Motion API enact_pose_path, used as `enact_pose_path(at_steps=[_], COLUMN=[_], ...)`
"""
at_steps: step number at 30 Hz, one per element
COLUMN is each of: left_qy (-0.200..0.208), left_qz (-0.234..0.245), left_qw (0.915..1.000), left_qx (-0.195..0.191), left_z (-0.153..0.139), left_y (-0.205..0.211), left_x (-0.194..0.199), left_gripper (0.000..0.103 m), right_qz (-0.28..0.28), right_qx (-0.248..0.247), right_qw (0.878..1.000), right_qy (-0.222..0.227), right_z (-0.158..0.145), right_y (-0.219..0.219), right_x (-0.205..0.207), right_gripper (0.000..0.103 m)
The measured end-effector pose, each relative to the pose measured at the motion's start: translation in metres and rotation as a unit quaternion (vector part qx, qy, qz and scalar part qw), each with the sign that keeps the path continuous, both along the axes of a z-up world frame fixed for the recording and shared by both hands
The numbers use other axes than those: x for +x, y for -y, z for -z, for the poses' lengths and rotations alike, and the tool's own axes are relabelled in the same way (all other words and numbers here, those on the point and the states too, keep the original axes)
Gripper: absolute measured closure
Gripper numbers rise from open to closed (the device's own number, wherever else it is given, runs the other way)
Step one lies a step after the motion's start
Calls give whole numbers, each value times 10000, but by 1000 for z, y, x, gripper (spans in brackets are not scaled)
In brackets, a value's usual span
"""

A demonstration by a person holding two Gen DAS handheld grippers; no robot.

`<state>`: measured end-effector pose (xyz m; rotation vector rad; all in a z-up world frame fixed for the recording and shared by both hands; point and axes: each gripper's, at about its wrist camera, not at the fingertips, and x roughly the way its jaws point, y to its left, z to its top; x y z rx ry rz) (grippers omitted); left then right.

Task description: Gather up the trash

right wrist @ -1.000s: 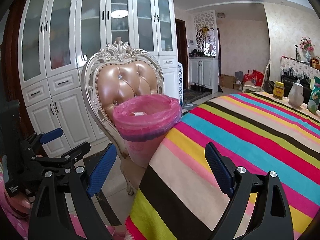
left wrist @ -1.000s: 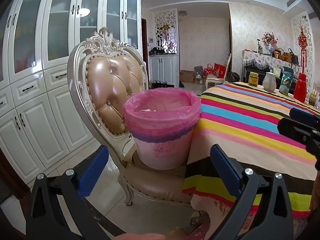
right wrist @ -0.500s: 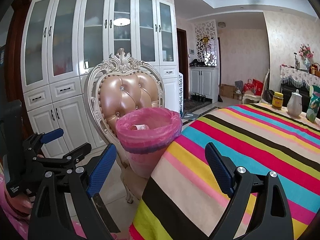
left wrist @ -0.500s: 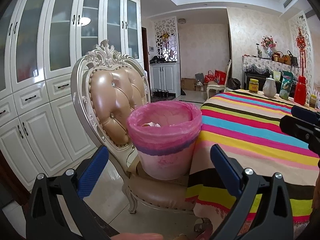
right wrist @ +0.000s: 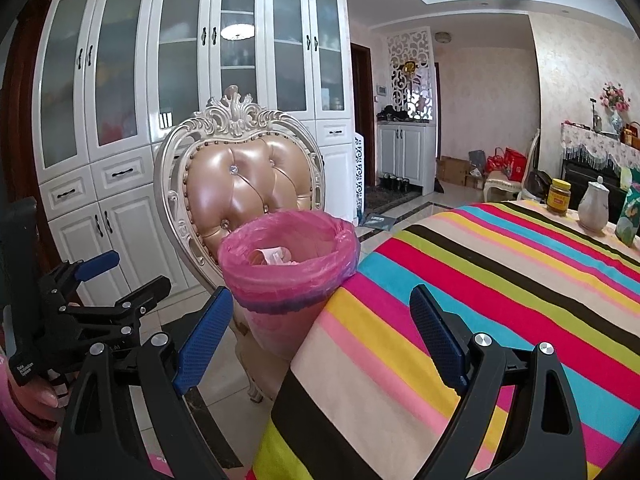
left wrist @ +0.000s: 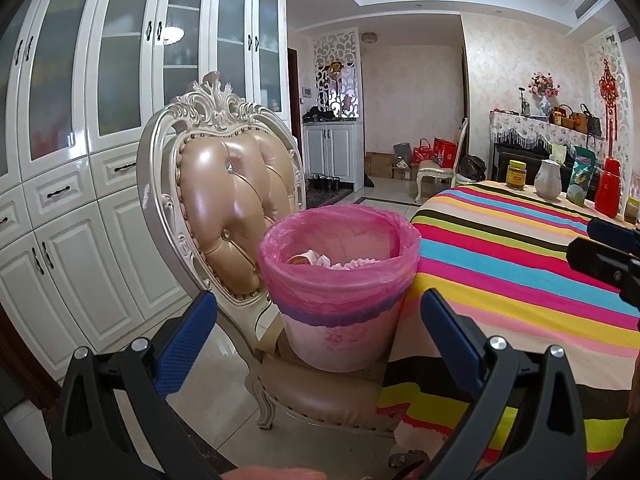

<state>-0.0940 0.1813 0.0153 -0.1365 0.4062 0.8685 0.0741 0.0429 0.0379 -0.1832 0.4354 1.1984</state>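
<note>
A pink bin lined with a pink bag (left wrist: 338, 292) stands on the seat of an ornate tan chair (left wrist: 224, 200); it also shows in the right wrist view (right wrist: 288, 276). Crumpled paper trash (left wrist: 320, 260) lies inside it. My left gripper (left wrist: 320, 320) is open and empty, just short of the bin and level with its wall. My right gripper (right wrist: 320, 320) is open and empty above the striped tablecloth's corner, to the right of the bin. The left gripper also shows in the right wrist view (right wrist: 120, 276).
A table with a striped cloth (left wrist: 520, 264) fills the right side. A jar (left wrist: 516, 175), a white jug (left wrist: 548, 179), a packet and a red flask (left wrist: 608, 188) stand at its far end. White cabinets (left wrist: 80, 160) line the left wall.
Both grippers have risen and tilted a little, so the inside of the bin and its trash now show. Both stay open.
</note>
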Motion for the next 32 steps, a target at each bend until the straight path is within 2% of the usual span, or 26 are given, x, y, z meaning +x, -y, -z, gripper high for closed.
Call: enact_pose_path(at_steps=[4,21,25,32], left_qy=[-45,-244,-278,-286], left_qz=[4,109,232,165], left_qw=[9999,9996,9992,9991], left_qx=[-100,-60,-158,-260], left_z=[4,9,12,15], left_y=[-5,-1,-2,-7], left_x=[3,13,15,15], left_gripper=[5,5,5,5], right_qz=[-43,-18,41,33], right_qx=[19,6,3,16], right_qw=[10000,9999,9998,9997], right_qy=[3,-113,-178,-229], right_z=[1,9,10,10], right_y=[-4,-5,-4,-3], right_x=[0,4,8,10], right_gripper=[18,18,18,18])
